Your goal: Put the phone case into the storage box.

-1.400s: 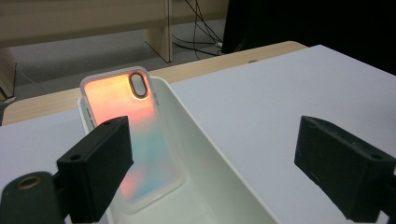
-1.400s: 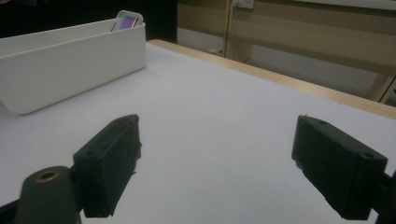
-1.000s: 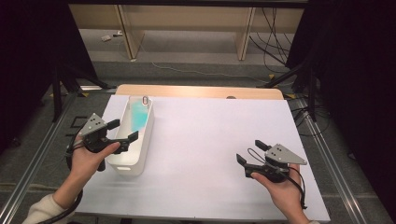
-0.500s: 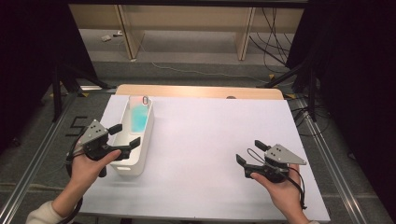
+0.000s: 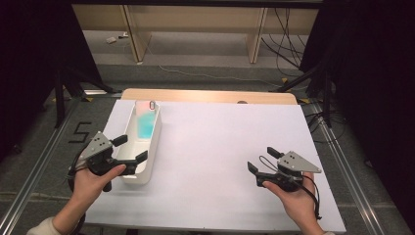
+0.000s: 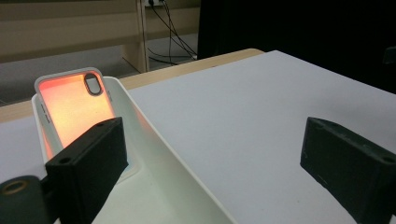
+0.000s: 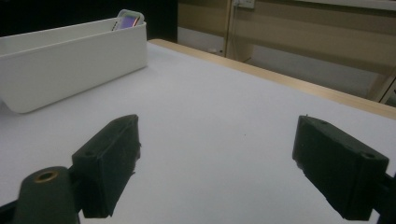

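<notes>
A long white bin [image 5: 154, 147] stands on the left of the white table, and a phone case [image 5: 145, 120] with a teal-to-pink sheen leans inside its far end. My left gripper [image 5: 131, 148] sits at the bin's near end and is open. Its jaws have just been opening, and the bin's right wall [image 6: 159, 149] runs between them untouched, with one jaw inside the bin. In the left gripper view the phone case [image 6: 74, 109] glows orange. Over bare table at the front right my right gripper [image 5: 262, 159] is open, with nothing between its jaws.
A wooden strip [image 5: 210, 95] edges the table's far side, with floor, cables and wooden legs beyond. Black curtains stand at both sides. In the right gripper view the bin [image 7: 70, 60] lies far off to the left.
My left gripper has drawn back a little along the bin toward its near end, and its jaws stand slightly wider. The right hand has kept still.
</notes>
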A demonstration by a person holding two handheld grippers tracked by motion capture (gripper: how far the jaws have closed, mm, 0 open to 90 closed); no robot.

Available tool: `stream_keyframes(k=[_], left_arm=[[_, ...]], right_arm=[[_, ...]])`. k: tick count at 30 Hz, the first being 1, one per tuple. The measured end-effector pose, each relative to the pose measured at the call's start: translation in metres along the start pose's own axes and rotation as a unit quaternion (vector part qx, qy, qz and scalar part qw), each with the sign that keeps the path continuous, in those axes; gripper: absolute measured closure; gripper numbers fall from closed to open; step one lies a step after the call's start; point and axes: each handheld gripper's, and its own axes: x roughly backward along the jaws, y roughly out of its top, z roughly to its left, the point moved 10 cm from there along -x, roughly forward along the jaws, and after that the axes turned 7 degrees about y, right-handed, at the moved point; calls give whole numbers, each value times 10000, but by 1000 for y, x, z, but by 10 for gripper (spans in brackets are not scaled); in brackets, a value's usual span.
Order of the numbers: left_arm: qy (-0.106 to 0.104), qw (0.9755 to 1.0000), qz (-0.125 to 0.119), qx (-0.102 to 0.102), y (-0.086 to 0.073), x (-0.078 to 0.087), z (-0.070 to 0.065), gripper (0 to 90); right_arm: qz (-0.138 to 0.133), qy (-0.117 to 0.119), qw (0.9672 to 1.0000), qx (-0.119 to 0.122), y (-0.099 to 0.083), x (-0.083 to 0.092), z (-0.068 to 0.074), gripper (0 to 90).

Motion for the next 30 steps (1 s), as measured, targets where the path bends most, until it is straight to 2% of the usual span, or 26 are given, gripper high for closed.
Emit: stream_keyframes(k=[3,9,14,16,25,27,28,29,30], left_arm=[[4,10000,-10,4,-1,1,-1,48],[-28,10000,-53,4,-2,2,-3,26],[-11,10000,5,-2,-5,4,-3,20],[-11,10000,-10,-4,-5,4,-3,18],[-5,10000,-4,14,-7,5,-5,15],[-5,10000,2,-6,-7,5,-6,14],[-14,10000,-14,-15,-7,5,-6,13],[-13,10000,-16,-36,-7,6,-6,13],[-8,10000,-24,-19,-6,7,-6,13]], right_arm=[[3,88,9999,-77,0,0,2,162],[5,86,10000,-38,0,0,2,162],[22,33,10000,-6,0,1,0,162],[15,101,9999,-72,0,1,2,161],[-26,109,9999,-29,1,0,2,159],[24,73,10000,18,1,2,1,157],[136,52,9999,8,-1,4,0,158],[130,49,9999,14,-1,4,0,158],[1,47,10000,6,1,2,0,158]])
